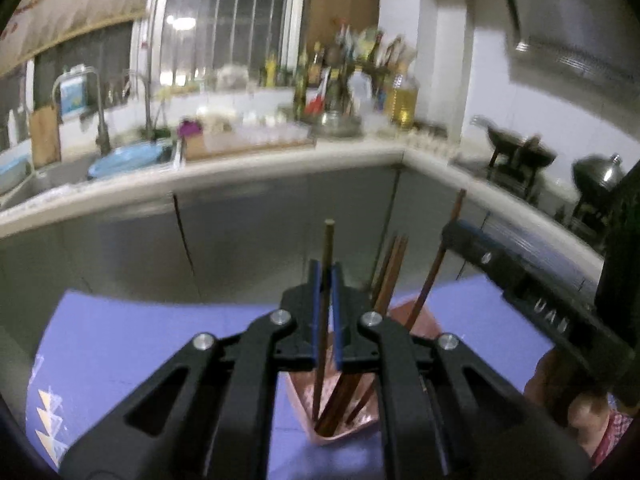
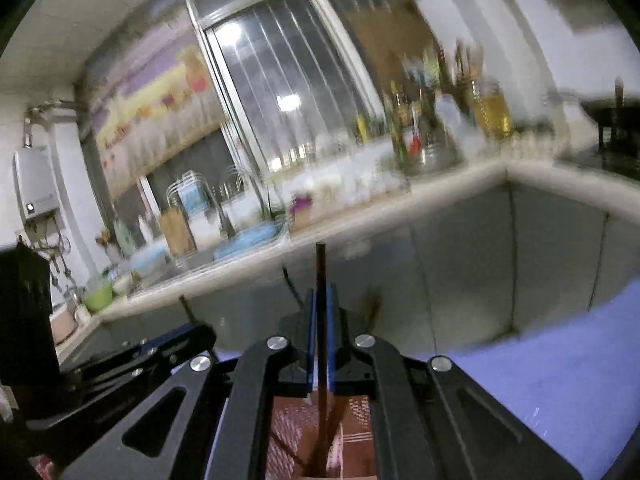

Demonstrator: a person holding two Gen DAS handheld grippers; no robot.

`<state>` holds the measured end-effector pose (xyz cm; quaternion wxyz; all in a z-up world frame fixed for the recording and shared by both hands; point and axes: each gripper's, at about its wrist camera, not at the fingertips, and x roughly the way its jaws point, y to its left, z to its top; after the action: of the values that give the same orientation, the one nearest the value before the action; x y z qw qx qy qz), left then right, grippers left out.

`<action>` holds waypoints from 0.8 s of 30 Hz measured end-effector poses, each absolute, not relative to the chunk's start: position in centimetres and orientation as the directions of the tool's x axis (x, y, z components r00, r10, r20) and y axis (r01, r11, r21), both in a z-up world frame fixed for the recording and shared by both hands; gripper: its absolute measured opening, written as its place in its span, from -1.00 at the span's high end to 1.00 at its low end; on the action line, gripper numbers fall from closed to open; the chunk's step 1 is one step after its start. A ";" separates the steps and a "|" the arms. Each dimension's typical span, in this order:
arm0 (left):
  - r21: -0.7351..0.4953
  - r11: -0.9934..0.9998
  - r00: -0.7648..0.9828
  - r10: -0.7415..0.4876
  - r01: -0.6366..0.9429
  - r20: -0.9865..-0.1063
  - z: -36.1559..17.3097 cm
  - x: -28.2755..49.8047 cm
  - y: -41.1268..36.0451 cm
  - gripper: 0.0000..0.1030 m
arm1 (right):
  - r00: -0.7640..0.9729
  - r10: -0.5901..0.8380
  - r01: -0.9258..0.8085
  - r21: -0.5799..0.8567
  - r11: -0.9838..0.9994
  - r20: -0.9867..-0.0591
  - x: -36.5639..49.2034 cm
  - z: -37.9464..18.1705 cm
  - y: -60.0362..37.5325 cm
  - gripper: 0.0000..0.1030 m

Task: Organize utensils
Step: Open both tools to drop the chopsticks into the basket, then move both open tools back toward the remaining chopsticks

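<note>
A pink utensil holder (image 1: 416,322) stands on the purple table mat (image 1: 132,344), with several brown chopsticks (image 1: 390,276) leaning in it. My left gripper (image 1: 327,276) is shut on one upright chopstick (image 1: 328,240) whose lower end reaches into the holder. My right gripper (image 2: 320,304) is shut on another upright chopstick (image 2: 320,268) directly above the holder (image 2: 356,420). In the left wrist view the right gripper (image 1: 456,232) appears at right, holding its chopstick (image 1: 434,268). In the right wrist view the left gripper (image 2: 192,330) shows at lower left.
A kitchen counter (image 1: 248,168) runs behind the table, with a sink and blue bowl (image 1: 128,158), a tray of glasses (image 1: 256,136), bottles (image 1: 404,98) and a wok (image 1: 520,152) at right. Grey cabinet doors (image 1: 280,220) stand close beyond the mat.
</note>
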<state>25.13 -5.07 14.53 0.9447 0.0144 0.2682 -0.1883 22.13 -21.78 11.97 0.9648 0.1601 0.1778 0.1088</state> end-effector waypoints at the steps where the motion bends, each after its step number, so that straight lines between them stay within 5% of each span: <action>1: -0.069 0.932 0.770 -0.334 0.355 -0.544 13.5 25.6 -5.4 0.67 | 0.905 0.254 -0.130 0.348 0.929 -0.341 22.5 11.1 -21.6 0.89; 3: -0.053 0.945 0.751 -0.289 0.323 -0.594 11.7 26.1 -5.7 0.11 | 0.878 0.240 -0.079 0.367 0.927 -0.415 23.2 9.5 -21.7 0.88; 4: -0.047 0.953 0.759 -0.269 0.301 -0.593 11.2 25.9 -5.5 0.04 | 0.865 0.257 -0.076 0.393 0.916 -0.431 23.2 9.1 -21.9 0.88; 9: -0.072 0.968 0.799 -0.241 0.242 -0.551 11.2 22.4 -3.4 0.04 | 0.885 0.247 -0.072 0.408 0.910 -0.394 20.1 10.1 -22.4 0.66; 11: -0.073 0.973 0.816 -0.225 0.220 -0.532 11.3 20.6 -2.7 0.04 | 0.896 0.245 -0.083 0.403 0.911 -0.371 17.5 10.9 -22.4 0.30; 14: -0.060 0.979 0.834 -0.197 0.195 -0.515 10.8 17.0 -1.9 0.04 | 0.915 0.227 -0.088 0.385 0.919 -0.332 14.0 11.2 -22.5 0.01; 24: 0.008 0.992 0.783 -0.093 0.125 -0.615 5.3 8.8 -1.1 0.04 | 0.872 0.227 -0.028 0.420 0.907 -0.434 1.3 4.4 -21.8 -0.02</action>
<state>8.77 -1.05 5.30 0.9439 0.0242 0.3242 -0.0577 1.33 -21.79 4.37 0.9456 0.2045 0.2440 0.0674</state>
